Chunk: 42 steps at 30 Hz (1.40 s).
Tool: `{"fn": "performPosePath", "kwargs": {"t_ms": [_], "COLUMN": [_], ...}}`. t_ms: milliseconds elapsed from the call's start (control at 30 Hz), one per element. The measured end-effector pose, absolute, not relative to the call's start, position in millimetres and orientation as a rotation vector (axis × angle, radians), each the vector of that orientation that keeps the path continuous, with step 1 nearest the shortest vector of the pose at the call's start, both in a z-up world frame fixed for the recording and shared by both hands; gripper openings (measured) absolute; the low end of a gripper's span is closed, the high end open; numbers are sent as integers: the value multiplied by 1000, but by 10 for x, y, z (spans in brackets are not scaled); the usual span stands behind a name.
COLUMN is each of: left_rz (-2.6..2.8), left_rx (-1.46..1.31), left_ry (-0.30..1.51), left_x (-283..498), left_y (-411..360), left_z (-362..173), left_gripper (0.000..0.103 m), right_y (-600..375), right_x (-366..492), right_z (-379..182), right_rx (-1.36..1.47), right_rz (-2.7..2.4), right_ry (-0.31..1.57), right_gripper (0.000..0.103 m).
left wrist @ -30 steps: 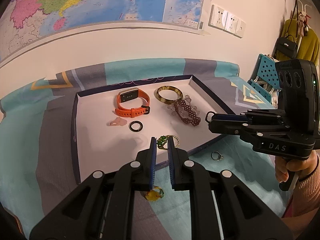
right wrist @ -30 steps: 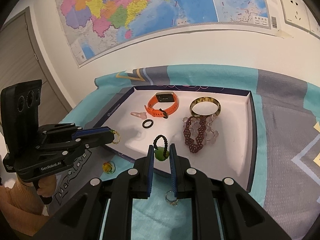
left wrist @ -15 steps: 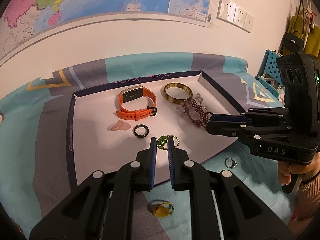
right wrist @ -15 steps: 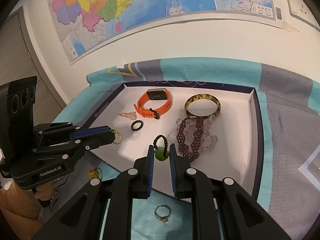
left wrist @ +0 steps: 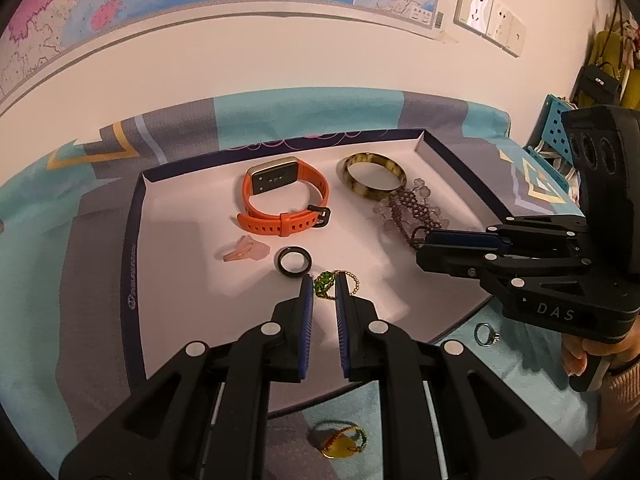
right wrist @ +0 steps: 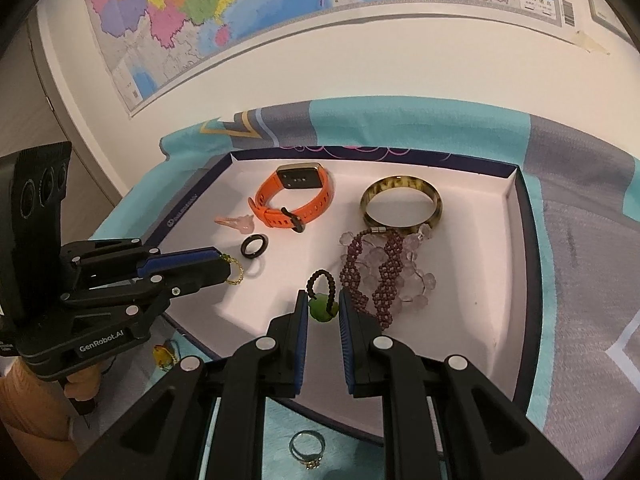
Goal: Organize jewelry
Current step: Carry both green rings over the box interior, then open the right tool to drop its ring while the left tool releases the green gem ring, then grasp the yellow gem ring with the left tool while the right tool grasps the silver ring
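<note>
In my left tongs (left wrist: 324, 286) a green-beaded ring on a gold chain (left wrist: 329, 283) is clamped tight, hanging over the near half of the white tray (left wrist: 168, 280), just beside the black ring (left wrist: 294, 262). My right tongs (right wrist: 323, 304) are closed on a green pendant with a dark beaded loop (right wrist: 322, 298), held over the tray's near edge, close to the purple beaded bracelet (right wrist: 380, 276).

Over the past second both pairs have sunk toward the tray floor and pushed further in over it; a second ago the pieces hung nearer the front rim, and the loose items on the cloth sat higher in each view. I judge that both pieces are about to be set down among those already sorted.

Further in lie a pink charm (left wrist: 242, 249), an orange watch (left wrist: 286, 204) and a tortoiseshell bangle (left wrist: 374, 176) toward the far wall (the bangle touches the bracelet's beads).

Still outside, on the patterned cloth of the counter (right wrist: 580, 240) by the tray's near edge, are a silver ring (right wrist: 307, 450) and a yellow pendant on a green cord (left wrist: 340, 442), so in my reckoning the job is well along but not finished.
</note>
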<state>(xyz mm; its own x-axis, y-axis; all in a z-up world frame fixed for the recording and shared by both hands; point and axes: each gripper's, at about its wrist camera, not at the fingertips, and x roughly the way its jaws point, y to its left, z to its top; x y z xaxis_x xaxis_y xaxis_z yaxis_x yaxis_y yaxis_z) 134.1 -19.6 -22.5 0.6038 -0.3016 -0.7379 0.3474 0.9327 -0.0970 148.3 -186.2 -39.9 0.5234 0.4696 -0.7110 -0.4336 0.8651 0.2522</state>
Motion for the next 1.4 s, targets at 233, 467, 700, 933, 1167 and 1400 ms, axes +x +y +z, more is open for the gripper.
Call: {"fn": "performPosePath", "kwargs": {"t_ms": [233,467,700,933,1167,1400], "left_rz": [-361,-349,-335,-339,-358,-363], "left_rx": [59,55,55,52,27,50], "left_ry": [859,871,835,763,740,753], "left_x": [1411,1462,1383,1107,758,441], "left_y": [-212,-212,-175,-46,181,276], "left_z": [-265,-306,-216,-4,92,-39], "left_gripper": [12,12,26,36,43,45], "right_y": [-1886,-1908,-2011,-2155,-2191,-2127], "right_x": [1555,1544,1505,1292,915,706], "right_z": [-442,-416,-341,-183,-135,-336], "right_rx": [56,67,92,102,57,-6], "right_rz": [524,506,482,496,546,538], "right_ry": [884,867,837,790,779,837], "right_gripper": [14,15,19,24,33,38]}}
